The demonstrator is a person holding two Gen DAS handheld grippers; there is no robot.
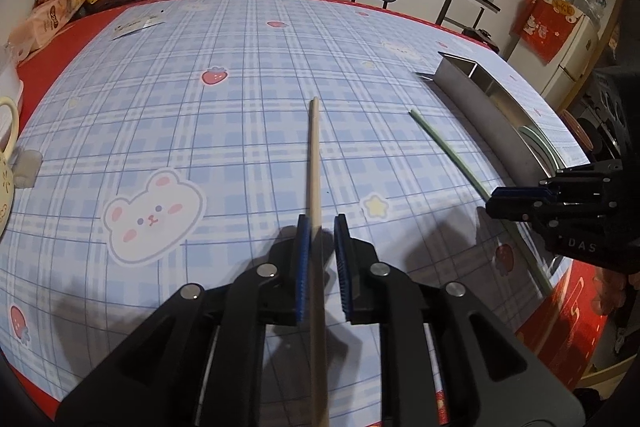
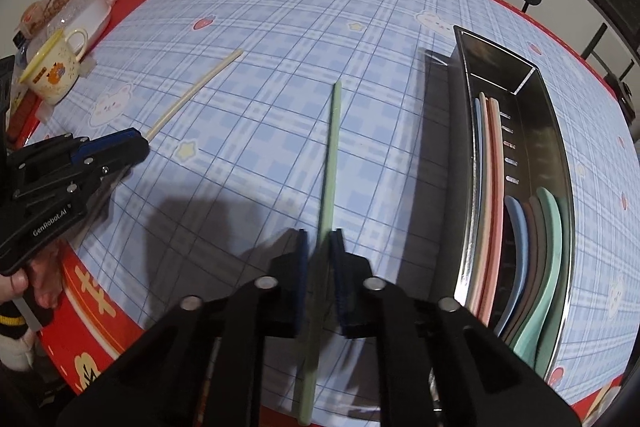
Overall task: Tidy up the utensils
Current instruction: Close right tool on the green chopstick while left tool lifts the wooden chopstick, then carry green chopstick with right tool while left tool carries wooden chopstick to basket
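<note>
Two handheld grippers each straddle one chopstick on the checked tablecloth, left gripper jaws apart around the cream chopstick, right gripper nearly closed on the green chopstick, likely bound for the steel utensil tray at two o'clock

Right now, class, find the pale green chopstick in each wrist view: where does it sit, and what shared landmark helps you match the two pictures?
Left wrist view: the pale green chopstick runs diagonally at right, beside the steel tray, its near end at the right gripper.
Right wrist view: the chopstick runs up the centre, between that gripper's fingers.
Shared landmark: the long stainless steel utensil tray, right of the chopstick in both.
</note>
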